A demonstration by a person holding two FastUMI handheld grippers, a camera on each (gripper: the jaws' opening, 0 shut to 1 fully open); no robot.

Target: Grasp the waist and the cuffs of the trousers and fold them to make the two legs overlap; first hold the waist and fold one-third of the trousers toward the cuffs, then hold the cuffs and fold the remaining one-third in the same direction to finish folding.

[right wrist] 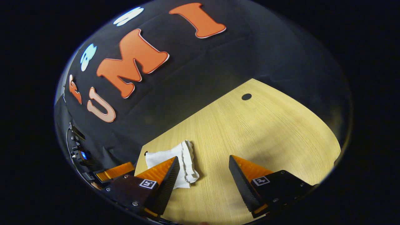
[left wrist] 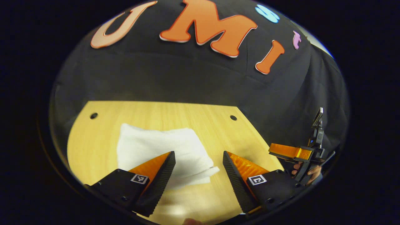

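– How is the left gripper [left wrist: 199, 168] held?
– Its jaws are spread wide, nothing pinched between them.
– And the right gripper [right wrist: 204, 172]?
– Likewise parted; it is gripped by a hand [left wrist: 307, 172]

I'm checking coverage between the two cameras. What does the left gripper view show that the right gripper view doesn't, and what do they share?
Left gripper view: a person's hand gripping the right hand-held gripper, and two holes in the table near its far edge. Right gripper view: the layered side edge of the folded white trousers and a wide bare stretch of tabletop to their right. Both share the folded trousers lying flat on the wooden table, with each view's own fingers open and off the cloth.
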